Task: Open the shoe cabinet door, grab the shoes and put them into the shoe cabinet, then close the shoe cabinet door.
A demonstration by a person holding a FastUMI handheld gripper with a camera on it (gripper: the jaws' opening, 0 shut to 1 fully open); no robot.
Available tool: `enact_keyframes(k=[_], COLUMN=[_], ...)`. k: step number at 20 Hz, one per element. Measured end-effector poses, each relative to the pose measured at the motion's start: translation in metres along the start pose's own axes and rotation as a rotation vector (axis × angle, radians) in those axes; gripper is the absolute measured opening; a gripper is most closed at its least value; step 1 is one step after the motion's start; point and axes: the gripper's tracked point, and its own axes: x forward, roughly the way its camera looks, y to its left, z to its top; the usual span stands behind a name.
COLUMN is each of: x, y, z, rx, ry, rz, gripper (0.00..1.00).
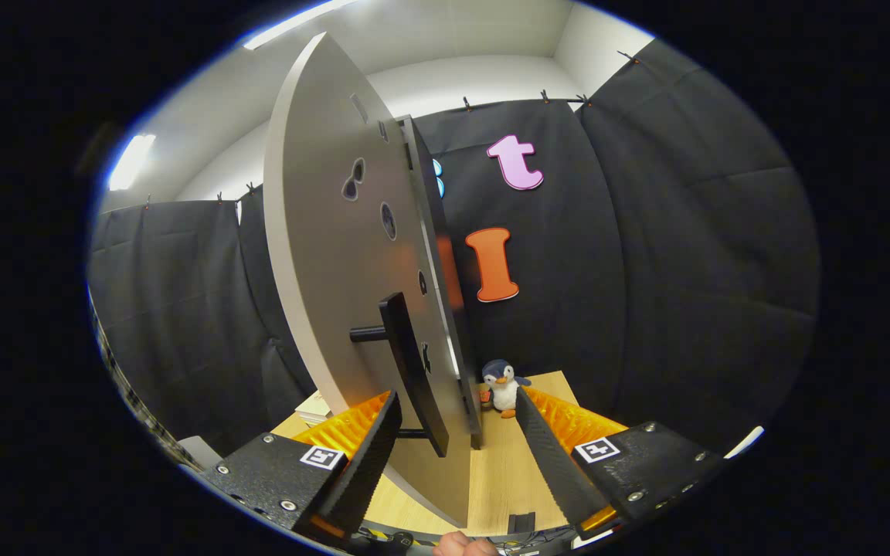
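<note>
Gripper [456,428] spread wide, gripping nothing; cabinet door [337,247] edge and black handle [412,363] between its fingers. Plush penguin [501,386] on tabletop [495,479] beyond the door.

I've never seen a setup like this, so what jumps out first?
A big grey cabinet door stands edge-on, swung open, its dark bar handle between the gripper's spread fingers, which aren't pressing on it. Beyond them, a small plush penguin sits on the wooden table.
</note>
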Motion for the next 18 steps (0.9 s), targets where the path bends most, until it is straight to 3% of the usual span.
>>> enact_keyframes(k=[7,18], x=[0.012,0.074], y=[0.071,0.169], z=[-0.009,-0.027], rx=[-0.027,-0.053], ry=[0.013,0.060], rz=[0.076,0.098], gripper=[0.92,0.92])
